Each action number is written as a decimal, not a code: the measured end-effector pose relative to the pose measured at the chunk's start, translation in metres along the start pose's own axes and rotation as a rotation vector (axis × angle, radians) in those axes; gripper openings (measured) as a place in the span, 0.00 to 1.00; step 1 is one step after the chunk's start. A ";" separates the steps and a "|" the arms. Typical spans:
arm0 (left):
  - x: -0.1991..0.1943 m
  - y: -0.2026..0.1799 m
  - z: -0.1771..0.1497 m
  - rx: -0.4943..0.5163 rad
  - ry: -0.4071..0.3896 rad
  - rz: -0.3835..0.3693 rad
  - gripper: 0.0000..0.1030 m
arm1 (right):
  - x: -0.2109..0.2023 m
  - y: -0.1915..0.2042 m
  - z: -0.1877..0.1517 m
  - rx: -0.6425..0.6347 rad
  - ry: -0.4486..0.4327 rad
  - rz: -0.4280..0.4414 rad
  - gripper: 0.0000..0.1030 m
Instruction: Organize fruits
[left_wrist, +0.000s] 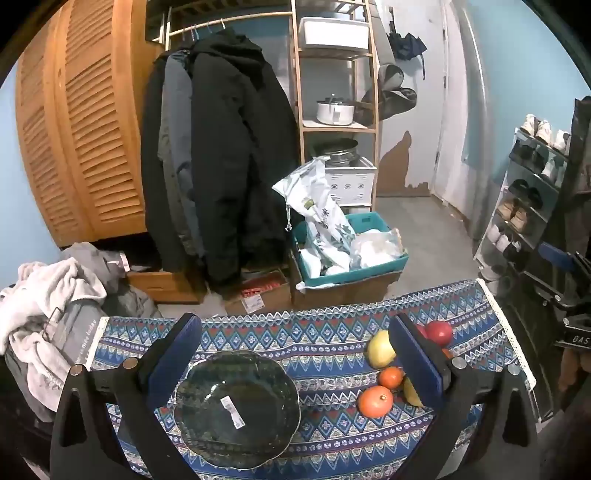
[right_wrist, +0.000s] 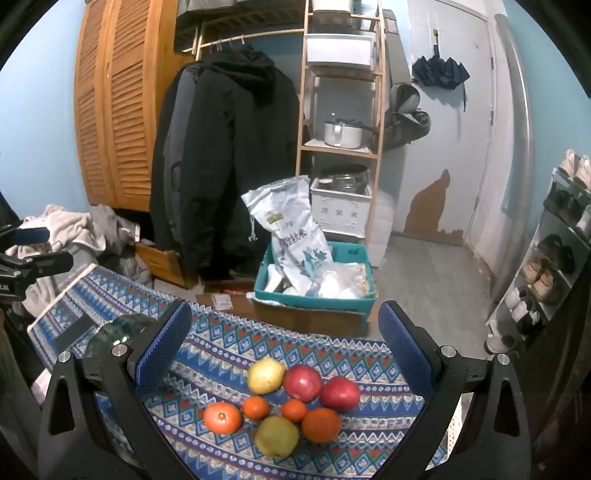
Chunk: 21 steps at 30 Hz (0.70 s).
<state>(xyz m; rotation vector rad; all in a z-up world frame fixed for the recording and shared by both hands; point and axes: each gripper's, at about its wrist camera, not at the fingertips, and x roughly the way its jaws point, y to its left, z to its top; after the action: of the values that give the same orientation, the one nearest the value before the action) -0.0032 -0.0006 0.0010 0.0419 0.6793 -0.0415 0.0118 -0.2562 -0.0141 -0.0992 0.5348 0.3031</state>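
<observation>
A dark glass bowl (left_wrist: 236, 408) with a scalloped rim and a white sticker sits empty on the blue patterned tablecloth (left_wrist: 325, 343). My left gripper (left_wrist: 295, 354) hovers above it, open and empty. To the right lies a cluster of fruit. In the right wrist view I see two red apples (right_wrist: 302, 383) (right_wrist: 340, 393), two yellow-green pears (right_wrist: 265, 375) (right_wrist: 277, 435) and several oranges (right_wrist: 222, 417). My right gripper (right_wrist: 284, 347) hangs open over the fruit and touches none of it. The bowl's edge (right_wrist: 110, 332) peeks out behind its left finger.
Beyond the table's far edge stand a teal bin (right_wrist: 314, 291) with bags on cardboard boxes, hanging coats (left_wrist: 218, 147), a wooden shelf (left_wrist: 336, 92) with pots, and a laundry pile (left_wrist: 48, 295) at the left. A shoe rack (right_wrist: 554, 258) lines the right wall.
</observation>
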 end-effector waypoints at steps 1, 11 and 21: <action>0.001 -0.001 -0.001 0.005 0.001 -0.002 0.99 | 0.000 0.000 0.000 0.000 0.000 0.000 0.96; 0.001 0.001 0.002 0.002 -0.003 0.006 0.99 | -0.001 0.005 0.000 -0.010 -0.012 0.003 0.96; 0.001 0.001 0.002 0.002 -0.004 0.005 0.99 | -0.002 0.005 0.003 -0.009 0.000 0.008 0.96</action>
<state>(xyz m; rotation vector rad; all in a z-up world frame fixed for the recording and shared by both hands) -0.0015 0.0004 0.0017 0.0457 0.6751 -0.0380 0.0105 -0.2517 -0.0110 -0.1060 0.5342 0.3137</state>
